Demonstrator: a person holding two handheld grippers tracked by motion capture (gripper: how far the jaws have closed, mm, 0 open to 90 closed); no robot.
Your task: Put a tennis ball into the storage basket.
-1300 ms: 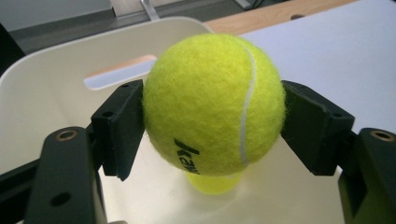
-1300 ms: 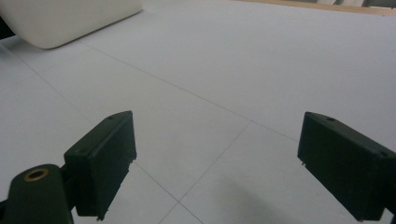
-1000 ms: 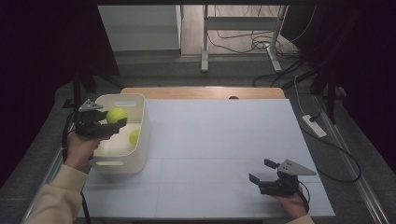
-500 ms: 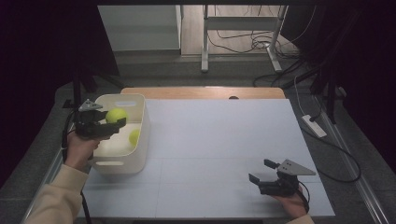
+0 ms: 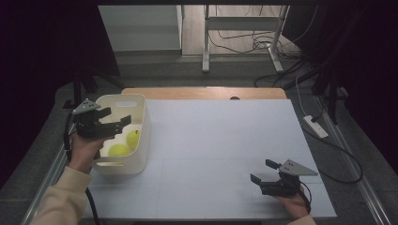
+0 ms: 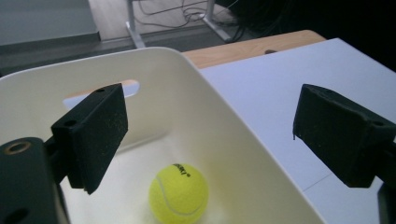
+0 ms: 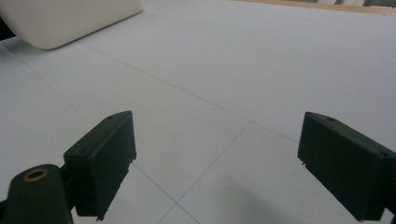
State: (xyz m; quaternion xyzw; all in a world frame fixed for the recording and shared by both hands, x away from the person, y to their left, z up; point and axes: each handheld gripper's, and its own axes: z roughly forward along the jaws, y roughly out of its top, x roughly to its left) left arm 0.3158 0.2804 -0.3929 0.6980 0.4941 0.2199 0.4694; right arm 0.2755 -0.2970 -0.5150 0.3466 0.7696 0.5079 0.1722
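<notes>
Both of my claws are open right now, and neither one is holding anything. My left claw hangs over the white tub at the left side of the table. Its jaws have just been opening wide. Nothing sits between them now. Down below, in the left gripper view, I can see a yellow tennis ball lying on the bottom of the tub, a bit under my claw and not touching it. From the high view I count two balls in there, one ball near the right wall and another ball closer to me.

My right claw rests low over the white table, near the front right corner. Its jaws stand wide apart too. It touches no ball. The right gripper view shows bare table in front of it, with the tub well away at the top left.

I think the step in hand is dropping a ball into the tub, and that drop looks done. I see no more balls out on the table. So next I would lift my left claw up and away from the tub, taking care not to bump its rim.
</notes>
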